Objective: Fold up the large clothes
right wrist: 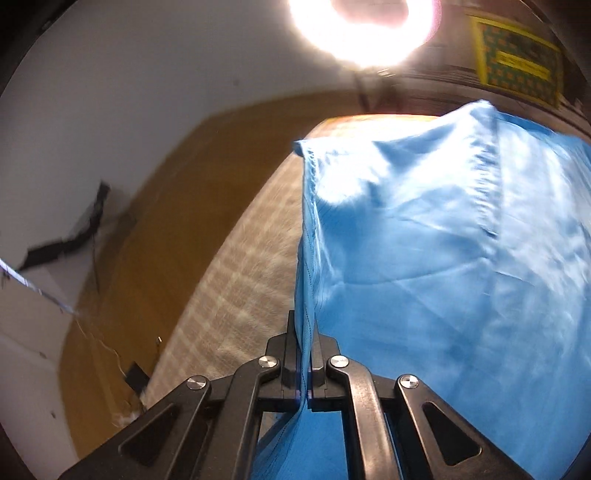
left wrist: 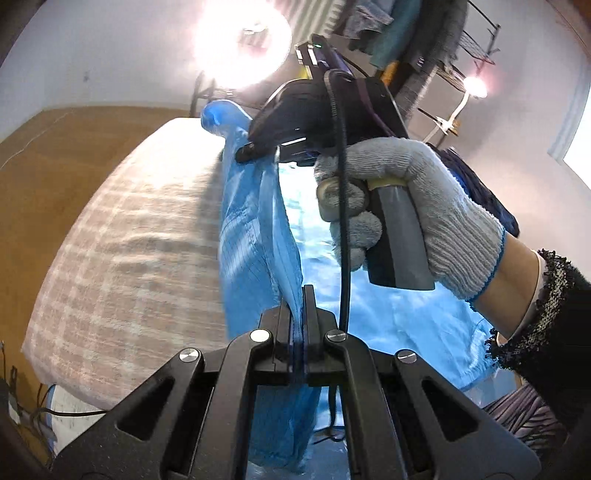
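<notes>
A large light blue garment [left wrist: 255,229] lies on a bed with a beige checked cover [left wrist: 122,258]. My left gripper [left wrist: 300,295] is shut on a raised edge of the garment. In the left wrist view the right gripper [left wrist: 258,149], held by a gloved hand [left wrist: 417,206], is shut on the same edge farther along, so the fabric stretches between the two. In the right wrist view my right gripper [right wrist: 303,328] is shut on a hemmed edge of the blue garment [right wrist: 443,258], lifted above the bed cover [right wrist: 236,288]. The rest of the garment spreads to the right.
Wooden floor [left wrist: 40,177] runs beside the bed. A bright lamp [left wrist: 242,40] glares at the far end and also shows in the right wrist view [right wrist: 364,26]. A rack with hanging clothes [left wrist: 424,40] stands at the back right. Cables and a black box [right wrist: 136,376] lie on the floor.
</notes>
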The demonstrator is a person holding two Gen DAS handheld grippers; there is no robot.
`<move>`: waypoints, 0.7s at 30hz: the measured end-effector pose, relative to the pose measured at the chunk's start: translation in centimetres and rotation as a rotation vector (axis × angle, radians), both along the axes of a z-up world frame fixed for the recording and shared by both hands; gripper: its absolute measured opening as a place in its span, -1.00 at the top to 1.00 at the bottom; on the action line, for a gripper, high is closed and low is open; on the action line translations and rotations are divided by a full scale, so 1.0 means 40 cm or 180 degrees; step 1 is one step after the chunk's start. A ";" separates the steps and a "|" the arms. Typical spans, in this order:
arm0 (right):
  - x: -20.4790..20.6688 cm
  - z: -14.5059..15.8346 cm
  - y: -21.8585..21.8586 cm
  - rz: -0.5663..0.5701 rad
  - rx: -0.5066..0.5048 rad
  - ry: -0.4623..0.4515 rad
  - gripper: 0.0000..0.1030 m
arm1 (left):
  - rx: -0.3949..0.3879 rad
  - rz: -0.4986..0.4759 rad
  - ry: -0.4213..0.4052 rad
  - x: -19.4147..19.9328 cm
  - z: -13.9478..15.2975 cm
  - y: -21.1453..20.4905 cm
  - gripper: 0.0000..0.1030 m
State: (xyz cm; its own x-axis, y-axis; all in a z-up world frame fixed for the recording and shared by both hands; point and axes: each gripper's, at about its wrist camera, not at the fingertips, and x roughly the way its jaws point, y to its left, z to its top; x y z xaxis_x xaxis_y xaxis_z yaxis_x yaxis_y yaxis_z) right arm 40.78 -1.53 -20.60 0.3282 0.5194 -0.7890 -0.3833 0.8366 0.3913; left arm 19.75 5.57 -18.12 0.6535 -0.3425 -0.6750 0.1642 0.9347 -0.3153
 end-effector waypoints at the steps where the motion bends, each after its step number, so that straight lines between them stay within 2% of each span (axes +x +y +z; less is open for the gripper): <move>1: -0.003 0.001 -0.033 -0.0070 0.0067 0.0014 1.00 | 0.0014 -0.0034 -0.0006 -0.003 0.001 -0.011 1.00; 7: -0.045 -0.032 -0.249 -0.0531 0.0495 0.0116 1.00 | 0.0274 -0.0379 -0.0047 -0.029 0.004 -0.134 1.00; 10: -0.065 -0.090 -0.359 -0.0819 0.0834 0.0273 1.00 | 0.0361 -0.0535 0.0024 -0.040 -0.018 -0.187 1.00; 12: -0.074 -0.158 -0.436 -0.1073 0.1070 0.0518 1.00 | 0.0426 -0.0659 0.0128 -0.042 -0.047 -0.225 1.00; 14: -0.076 -0.201 -0.463 -0.1189 0.1031 0.0641 1.00 | 0.0456 -0.0734 0.0218 -0.041 -0.071 -0.245 1.00; 16: -0.080 -0.213 -0.465 -0.1177 0.0912 0.0640 1.00 | 0.0479 -0.0799 0.0292 -0.039 -0.094 -0.257 1.00; 20: -0.087 -0.190 -0.430 -0.0916 0.0410 0.0461 0.98 | 0.0479 -0.0871 0.0399 -0.038 -0.126 -0.266 1.00; 21: -0.087 -0.181 -0.417 -0.0836 0.0264 0.0425 0.86 | 0.0449 -0.0870 0.0426 -0.036 -0.131 -0.261 1.00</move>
